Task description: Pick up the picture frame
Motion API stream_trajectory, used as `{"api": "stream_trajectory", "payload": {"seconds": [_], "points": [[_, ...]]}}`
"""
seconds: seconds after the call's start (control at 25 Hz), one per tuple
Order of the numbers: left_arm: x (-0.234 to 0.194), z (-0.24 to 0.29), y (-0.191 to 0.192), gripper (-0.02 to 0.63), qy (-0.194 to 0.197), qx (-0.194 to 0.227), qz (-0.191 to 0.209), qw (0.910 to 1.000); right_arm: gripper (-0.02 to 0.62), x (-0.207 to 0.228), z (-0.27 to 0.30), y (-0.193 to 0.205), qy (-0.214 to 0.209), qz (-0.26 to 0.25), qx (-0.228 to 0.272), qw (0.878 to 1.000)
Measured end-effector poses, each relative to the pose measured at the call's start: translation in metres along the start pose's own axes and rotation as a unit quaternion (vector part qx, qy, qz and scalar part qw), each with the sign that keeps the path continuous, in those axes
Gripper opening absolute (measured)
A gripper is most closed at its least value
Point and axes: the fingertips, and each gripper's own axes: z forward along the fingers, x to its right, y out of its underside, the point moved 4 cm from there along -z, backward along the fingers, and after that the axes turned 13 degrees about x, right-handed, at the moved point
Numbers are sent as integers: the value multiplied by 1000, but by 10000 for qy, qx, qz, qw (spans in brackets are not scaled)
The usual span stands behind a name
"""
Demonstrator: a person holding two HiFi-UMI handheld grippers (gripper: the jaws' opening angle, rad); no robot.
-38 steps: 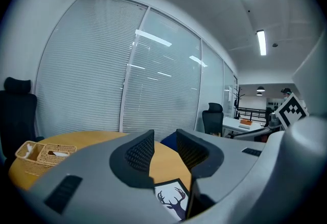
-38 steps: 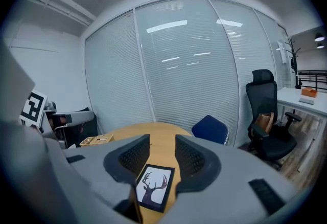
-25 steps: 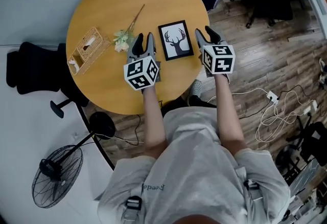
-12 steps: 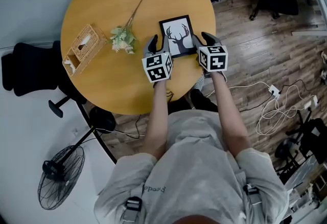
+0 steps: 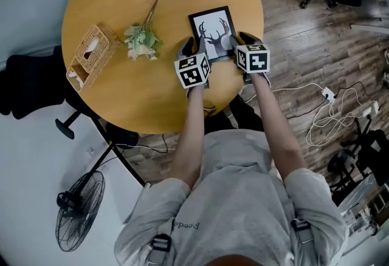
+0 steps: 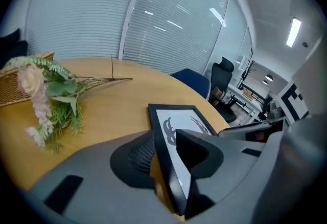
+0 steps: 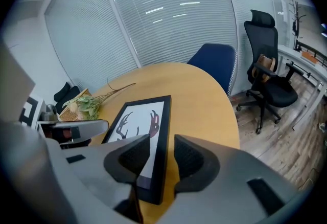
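Two grippers on it now: picture frame [image 5: 212, 29] lies flat by the table's [image 5: 130, 95] right edge, long axis running away from the person. L gripper [image 5: 192, 47] straddles its near-left rim, jaws apart & just been closing. R gripper [image 5: 244, 41] straddles the near-right rim, jaws apart, no squeeze yet; both equally near.

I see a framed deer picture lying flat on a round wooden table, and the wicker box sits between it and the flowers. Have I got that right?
Not quite. The flowers lie in the middle, between the wicker box and the picture frame; the box is the farthest from the frame. The head view shows this. The rest holds: the frame with the deer lies flat on the round wooden table.
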Motion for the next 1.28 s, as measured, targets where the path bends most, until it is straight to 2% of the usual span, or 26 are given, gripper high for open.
{"api": "stream_trajectory", "payload": {"seconds": [0.2, 0.36, 0.88, 1.28], "points": [[-6, 8, 16, 144, -29, -199, -163, 9997, 147, -1, 14, 2, -49, 50, -31, 10000], [-2, 11, 19, 137, -48, -240, -85, 9997, 140, -1, 17, 5, -189, 119, 21, 9997], [-1, 13, 22, 137, -408, -323, -327, 9981, 137, -4, 19, 8, -35, -137, -60, 9999], [-6, 13, 20, 122, -114, -493, -652, 9966, 100, 3, 18, 6, -354, 56, -162, 9992]]}}
